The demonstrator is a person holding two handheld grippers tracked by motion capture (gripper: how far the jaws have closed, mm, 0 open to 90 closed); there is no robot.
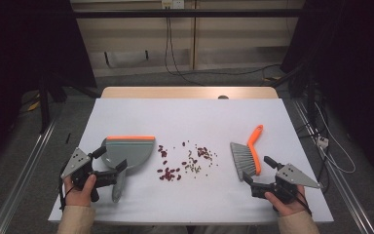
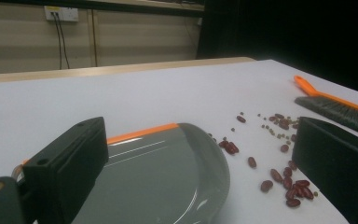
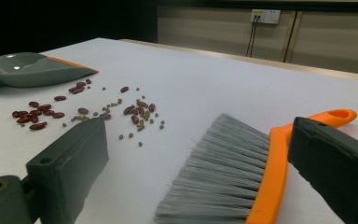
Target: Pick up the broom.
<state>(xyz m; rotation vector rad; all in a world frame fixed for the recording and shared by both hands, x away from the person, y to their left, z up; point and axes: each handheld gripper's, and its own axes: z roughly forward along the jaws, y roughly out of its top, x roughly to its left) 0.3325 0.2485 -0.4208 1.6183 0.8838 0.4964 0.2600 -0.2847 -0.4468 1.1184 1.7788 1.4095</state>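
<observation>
A grey dustpan [image 1: 129, 150] [image 2: 158, 172] with an orange lip lies left of centre, its handle [image 1: 118, 189] pointing toward me. My left gripper [image 1: 111, 161] [image 2: 198, 140] is open, its jaws spread on either side of the pan's rear without pressing it. Red and small green beans [image 1: 185, 162] [image 2: 284, 179] [image 3: 84, 109] are scattered mid-table. At the right lies a brush [image 1: 246, 158] with grey bristles [image 3: 219, 177] and an orange handle [image 1: 256, 134] [image 3: 335, 115]. My right gripper [image 1: 258, 169] [image 3: 198, 133] is open and straddles the bristle end.
The white tabletop [image 1: 185, 117] ends in a wooden strip [image 1: 190, 92] at the far side. Cables [image 1: 321, 141] hang off the right edge, and metal rails [image 1: 24, 170] run beside the table. The dustpan [image 3: 28, 69] shows far left in the right gripper view.
</observation>
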